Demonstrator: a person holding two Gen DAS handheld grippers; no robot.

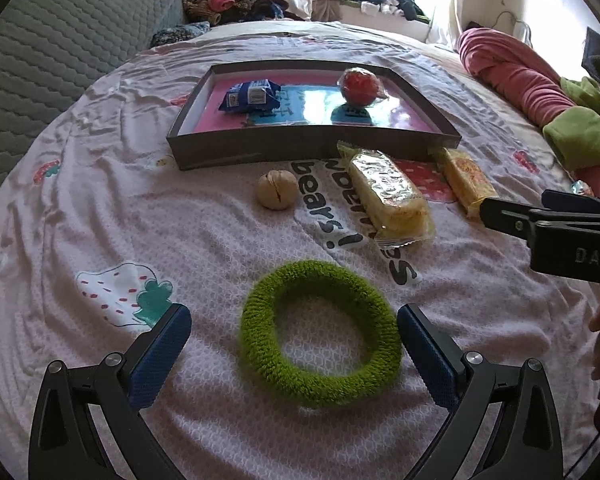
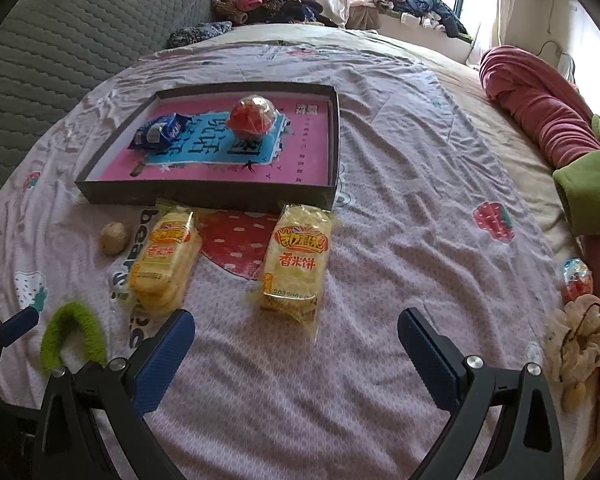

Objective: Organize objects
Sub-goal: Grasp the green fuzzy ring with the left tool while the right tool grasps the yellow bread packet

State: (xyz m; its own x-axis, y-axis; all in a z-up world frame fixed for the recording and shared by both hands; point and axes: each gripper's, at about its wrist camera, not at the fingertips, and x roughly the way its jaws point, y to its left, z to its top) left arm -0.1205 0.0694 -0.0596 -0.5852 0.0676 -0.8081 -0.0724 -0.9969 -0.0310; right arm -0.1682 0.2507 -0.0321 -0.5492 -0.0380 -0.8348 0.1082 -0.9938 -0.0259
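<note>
Right tongs (image 2: 294, 340) spread wide, rice-cracker packet (image 2: 296, 264) just ahead — dark tray (image 2: 204, 196) beyond, pink bedsheet (image 2: 400, 208)

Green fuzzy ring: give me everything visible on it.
The green fuzzy ring is a closed oval loop with a short, bristly, plush-looking pile. It lies flat on the pink printed bedsheet, which shows through its open centre. It sits between the open fingers of the left gripper, touching neither. The right wrist view shows only part of it, at the lower left.

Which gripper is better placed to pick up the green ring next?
Left: the left gripper is open with the green ring between its fingers. The right gripper faces a snack pack.
</note>
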